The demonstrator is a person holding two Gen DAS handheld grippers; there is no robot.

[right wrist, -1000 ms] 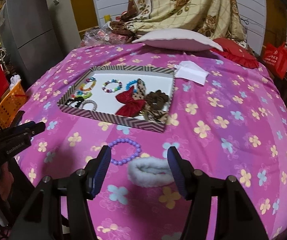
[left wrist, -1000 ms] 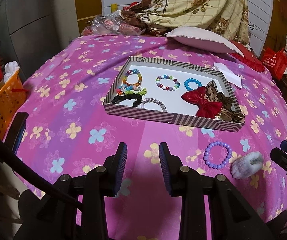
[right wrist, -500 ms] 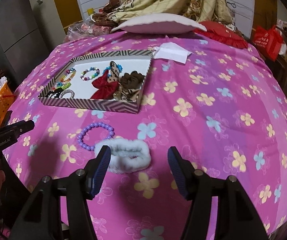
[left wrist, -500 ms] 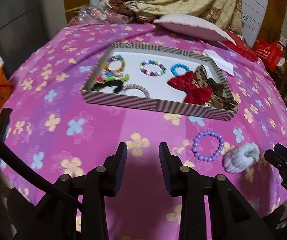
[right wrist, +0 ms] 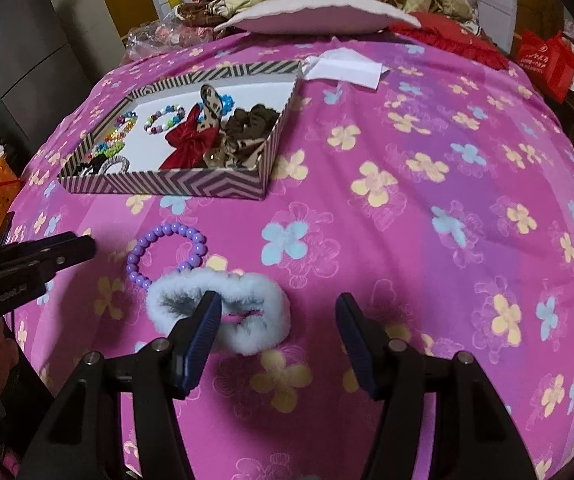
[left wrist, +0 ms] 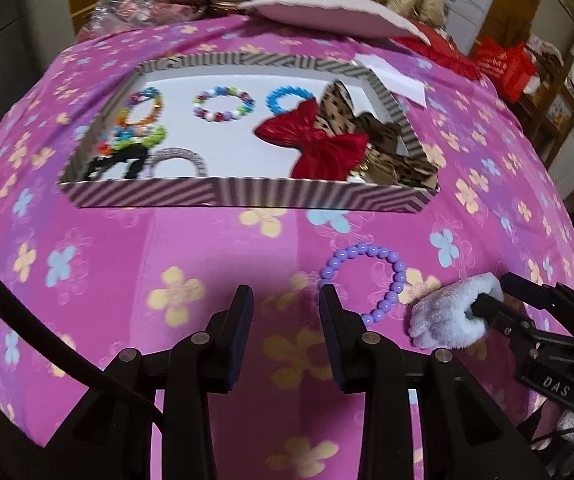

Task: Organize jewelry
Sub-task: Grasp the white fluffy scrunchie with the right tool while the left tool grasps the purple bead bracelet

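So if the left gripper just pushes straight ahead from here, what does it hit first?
Probably only bare cloth, then the striped near wall of the tray. The left gripper is open; the purple bead bracelet lies just right of its right finger, so it may get clipped. Depth is uncertain.

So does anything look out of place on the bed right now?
Yes: two pieces lie on the bedspread outside the striped tray: the purple bead bracelet and the fluffy white scrunchie, which the open right tongs straddle.

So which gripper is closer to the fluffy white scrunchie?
Right. The right gripper has its open jaws around part of the fluffy white scrunchie, one finger poking into its loop. The left gripper hovers off to its left, past the purple bead bracelet.
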